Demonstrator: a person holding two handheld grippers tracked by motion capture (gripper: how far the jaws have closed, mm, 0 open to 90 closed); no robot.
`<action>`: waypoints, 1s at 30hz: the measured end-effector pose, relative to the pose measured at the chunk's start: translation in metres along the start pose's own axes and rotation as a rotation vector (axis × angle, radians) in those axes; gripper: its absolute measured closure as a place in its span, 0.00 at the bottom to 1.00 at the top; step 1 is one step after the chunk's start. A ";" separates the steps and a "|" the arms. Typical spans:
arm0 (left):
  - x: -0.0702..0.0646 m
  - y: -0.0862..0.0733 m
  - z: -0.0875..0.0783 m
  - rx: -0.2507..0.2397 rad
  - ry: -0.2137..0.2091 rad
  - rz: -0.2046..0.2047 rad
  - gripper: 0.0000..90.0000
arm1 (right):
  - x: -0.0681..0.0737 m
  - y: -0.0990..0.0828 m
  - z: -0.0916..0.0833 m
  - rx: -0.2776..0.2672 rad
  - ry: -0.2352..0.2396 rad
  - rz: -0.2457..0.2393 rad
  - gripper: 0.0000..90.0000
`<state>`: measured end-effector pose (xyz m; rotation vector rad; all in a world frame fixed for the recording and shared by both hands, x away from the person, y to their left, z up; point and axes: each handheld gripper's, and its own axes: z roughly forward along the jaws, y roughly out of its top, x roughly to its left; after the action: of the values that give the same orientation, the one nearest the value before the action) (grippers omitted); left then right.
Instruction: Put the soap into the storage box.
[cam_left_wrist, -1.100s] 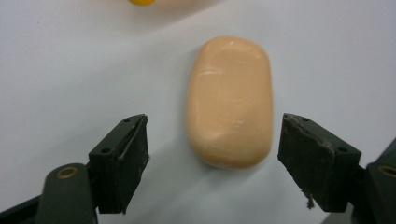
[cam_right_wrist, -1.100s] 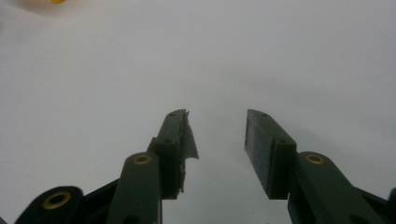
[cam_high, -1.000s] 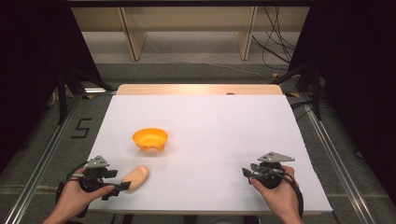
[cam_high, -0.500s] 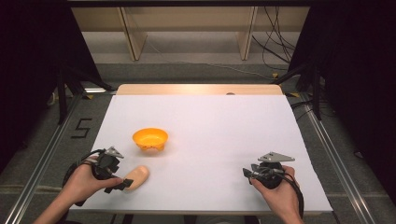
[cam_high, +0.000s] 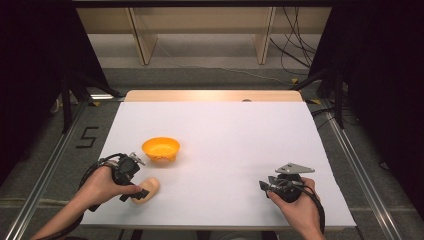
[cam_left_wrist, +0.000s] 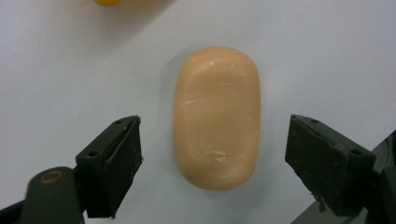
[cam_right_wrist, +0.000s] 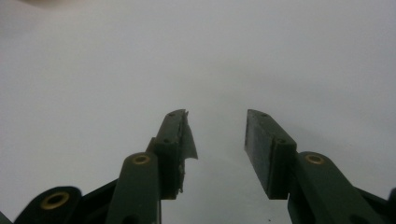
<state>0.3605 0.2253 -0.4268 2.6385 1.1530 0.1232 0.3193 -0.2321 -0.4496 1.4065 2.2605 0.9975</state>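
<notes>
Between spread jaws – peach oval soap bar (cam_left_wrist: 216, 116), smooth, faintly scuffed.

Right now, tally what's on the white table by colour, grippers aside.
Orange: 1, the bowl
Tan: 1, the oval soap-like bar, lying flat between the open jaws of the left gripper
Total: 2

- White desk (cam_high: 235, 130) lies bare across its centre and right.
- Orange plastic bowl (cam_high: 160, 148) and rounded peach soap bar (cam_left_wrist: 216, 116) stand near the front left corner.
</notes>
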 end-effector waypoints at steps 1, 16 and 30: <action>0.000 0.001 0.001 0.007 0.002 0.003 0.20 | 0.000 0.000 0.000 0.000 0.000 0.001 0.66; -0.001 0.011 0.011 0.067 0.006 0.040 0.21 | 0.000 0.000 0.000 -0.017 0.004 0.008 0.65; -0.002 0.020 0.023 0.138 -0.004 0.060 0.21 | 0.000 0.000 0.000 -0.012 0.008 -0.006 0.64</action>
<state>0.3778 0.2059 -0.4433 2.7935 1.1186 0.0515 0.3196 -0.2320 -0.4498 1.3923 2.2599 1.0148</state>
